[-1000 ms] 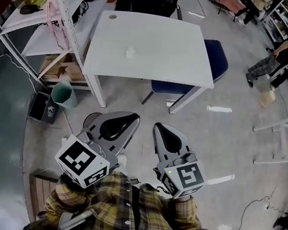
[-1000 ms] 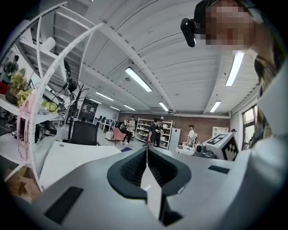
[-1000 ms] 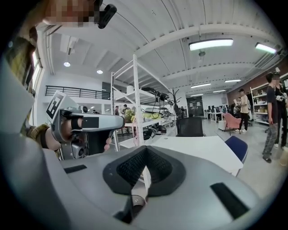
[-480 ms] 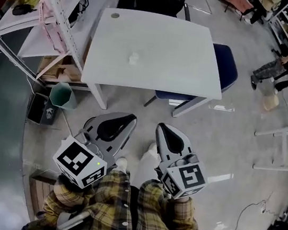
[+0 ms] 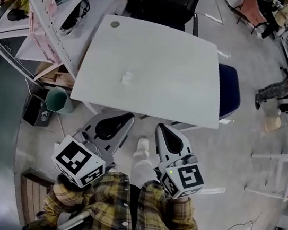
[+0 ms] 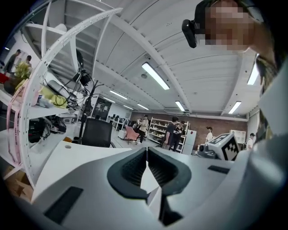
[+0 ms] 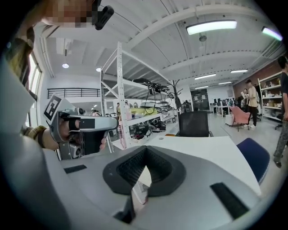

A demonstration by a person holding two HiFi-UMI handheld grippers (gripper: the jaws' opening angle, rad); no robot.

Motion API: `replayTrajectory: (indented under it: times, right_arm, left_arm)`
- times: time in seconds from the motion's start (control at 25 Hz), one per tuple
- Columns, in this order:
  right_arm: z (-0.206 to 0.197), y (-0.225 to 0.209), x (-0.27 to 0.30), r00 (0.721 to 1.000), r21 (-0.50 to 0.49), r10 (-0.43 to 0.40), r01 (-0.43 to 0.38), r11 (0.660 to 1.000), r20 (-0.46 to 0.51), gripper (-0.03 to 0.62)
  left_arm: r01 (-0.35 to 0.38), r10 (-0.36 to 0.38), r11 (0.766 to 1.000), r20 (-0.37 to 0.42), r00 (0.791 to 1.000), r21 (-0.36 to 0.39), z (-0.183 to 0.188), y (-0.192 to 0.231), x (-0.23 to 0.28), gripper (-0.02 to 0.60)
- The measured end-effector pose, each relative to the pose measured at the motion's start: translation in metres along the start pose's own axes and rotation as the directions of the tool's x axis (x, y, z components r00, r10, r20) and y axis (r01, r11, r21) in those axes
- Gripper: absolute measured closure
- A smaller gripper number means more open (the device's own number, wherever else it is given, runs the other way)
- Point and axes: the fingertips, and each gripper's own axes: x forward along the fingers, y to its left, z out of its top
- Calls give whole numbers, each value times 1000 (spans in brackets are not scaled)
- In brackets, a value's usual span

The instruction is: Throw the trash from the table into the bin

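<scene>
A small crumpled white piece of trash (image 5: pixel 127 77) lies left of centre on the white table (image 5: pixel 190 92). A green bin (image 5: pixel 57 100) stands on the floor by the table's near left leg. My left gripper (image 5: pixel 126 116) and right gripper (image 5: pixel 161 126) are side by side at the table's near edge, both pointing at it and well short of the trash. The left gripper (image 6: pixel 147 149) has its jaws together with nothing between them. The right gripper (image 7: pixel 145 149) is likewise shut and empty. Neither gripper view shows the trash.
A white shelf rack (image 5: pixel 45 22) full of clutter stands left of the table, above the bin. A black office chair (image 5: pixel 169 3) is at the far side and a blue chair (image 5: pixel 232 93) at the right. A black box (image 5: pixel 33 110) sits beside the bin. People stand far right.
The table has come closer in the head view: both grippers went from open floor up to its near edge. Their jaws have stayed shut.
</scene>
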Motion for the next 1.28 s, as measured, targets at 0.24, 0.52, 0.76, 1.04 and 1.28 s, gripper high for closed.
replayTrajectory:
  times: [0.24,0.52,0.76,1.04,1.28]
  right_arm:
    - [37,-68,39,995,-63,98,-98,993,-5,595]
    - [49,-120,80,972,-79,229,-232,970,-45,595]
    - [41,-114,127,937,-71,335,-342,937,-95,595]
    - [38,-72,190,896,-87,416,-431,898,-154,595]
    - [32,-42,230,894,-89,406,-428,900,-191,595]
  left_arm:
    - [-85,84,996,54,995,10,36,27,76,561]
    - [-228,228,974,69,971,-8,46,54,122,561]
    - [-357,359,933,56,932,-50,41,95,110,561]
    - [-435,440,897,63,896,-80,49,149,70,561]
    - [-429,435,899,72,897,-85,57,183,37,561]
